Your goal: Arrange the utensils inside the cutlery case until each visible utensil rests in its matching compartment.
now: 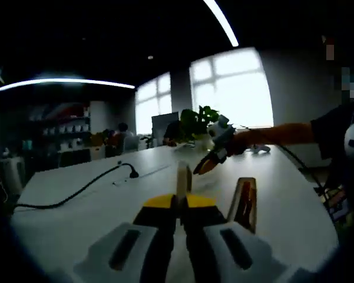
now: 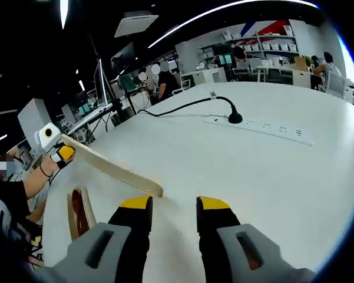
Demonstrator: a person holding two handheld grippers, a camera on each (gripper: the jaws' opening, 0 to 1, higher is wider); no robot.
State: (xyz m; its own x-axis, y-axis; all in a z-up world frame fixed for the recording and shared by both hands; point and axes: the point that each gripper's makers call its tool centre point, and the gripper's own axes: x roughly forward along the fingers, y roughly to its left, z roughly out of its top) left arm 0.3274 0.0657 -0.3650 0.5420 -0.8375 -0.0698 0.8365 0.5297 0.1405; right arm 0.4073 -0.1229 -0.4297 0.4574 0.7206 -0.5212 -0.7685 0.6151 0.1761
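Observation:
My left gripper (image 1: pixel 182 201) is shut on a long, flat, pale wooden piece (image 1: pixel 183 177) that stands up between its yellow tips. In the right gripper view that wooden piece (image 2: pixel 115 168) slants over the white table from the left gripper (image 2: pixel 62 154) down to just before my own jaws. I cannot tell whether it is a utensil or a lid. A narrow wooden cutlery case (image 2: pixel 79 213) with a brown inside lies at the lower left, also seen edge-on as the case (image 1: pixel 245 202). My right gripper (image 2: pixel 174 203) is open and holds nothing; it shows as the right gripper (image 1: pixel 207 165) above the table.
A white power strip (image 2: pixel 259 125) with a black cable (image 2: pixel 182 106) lies across the far part of the table (image 2: pixel 235 171). The cable (image 1: pixel 76 191) runs off to the left. A potted plant (image 1: pixel 197 121) stands at the table's far end. People sit at desks behind.

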